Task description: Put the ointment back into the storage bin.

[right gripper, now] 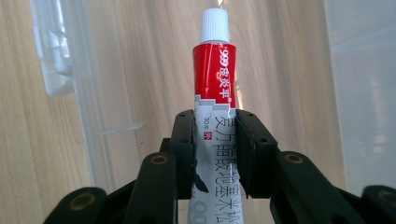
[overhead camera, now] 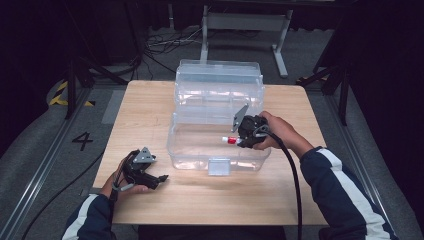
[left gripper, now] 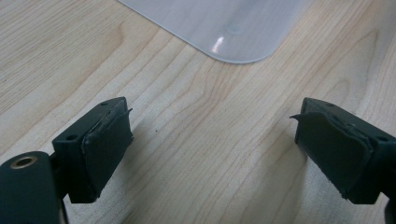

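A clear plastic box point(overhead camera: 195, 150) stands open on the wooden table point(overhead camera: 150, 100), its lid point(overhead camera: 218, 80) tilted back. My right gripper point(overhead camera: 239, 141) reaches into the box from the right, shut on a red and white tube point(overhead camera: 230, 140) with a white cap. In the right gripper view the tube point(right gripper: 214, 79) sticks out past the jaws, cap forward, with the box's clear wall point(right gripper: 84, 93) around it. My left gripper point(overhead camera: 161, 179) rests on the table at the front left, open with nothing between its pads point(left gripper: 105, 140). Ahead of it lies a corner of the box point(left gripper: 224, 28).
The box has a latch tab point(overhead camera: 219, 166) on its front wall. A metal stand point(overhead camera: 245, 25) and cables point(overhead camera: 160, 45) lie on the floor beyond the table. A floor marking with a number point(overhead camera: 82, 141) is to the left.
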### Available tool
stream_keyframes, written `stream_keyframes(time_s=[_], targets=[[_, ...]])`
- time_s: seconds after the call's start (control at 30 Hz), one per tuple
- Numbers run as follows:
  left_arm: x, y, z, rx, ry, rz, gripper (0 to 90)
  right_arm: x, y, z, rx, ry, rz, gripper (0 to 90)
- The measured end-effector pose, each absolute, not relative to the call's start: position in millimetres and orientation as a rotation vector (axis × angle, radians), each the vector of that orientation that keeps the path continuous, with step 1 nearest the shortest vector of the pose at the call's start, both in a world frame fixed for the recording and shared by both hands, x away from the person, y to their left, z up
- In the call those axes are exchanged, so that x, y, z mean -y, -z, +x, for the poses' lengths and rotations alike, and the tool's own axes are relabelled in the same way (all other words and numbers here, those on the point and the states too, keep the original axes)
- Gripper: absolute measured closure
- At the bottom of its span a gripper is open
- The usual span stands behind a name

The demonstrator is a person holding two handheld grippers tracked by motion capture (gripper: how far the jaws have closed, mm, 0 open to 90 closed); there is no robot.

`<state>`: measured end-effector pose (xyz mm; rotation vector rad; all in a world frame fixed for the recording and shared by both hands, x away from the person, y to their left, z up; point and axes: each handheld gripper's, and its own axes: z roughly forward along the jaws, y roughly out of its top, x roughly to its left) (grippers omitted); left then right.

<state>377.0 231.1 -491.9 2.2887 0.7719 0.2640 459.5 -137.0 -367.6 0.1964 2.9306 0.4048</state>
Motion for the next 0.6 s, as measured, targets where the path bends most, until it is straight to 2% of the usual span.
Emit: stream_keyframes(time_s=[0.6], targets=[[-231.2,491.9,377.0,-0.772,-0.266,2.289,10.8,133.0,392.3,468.6,-3.011,-0.313,0.198,70.4]])
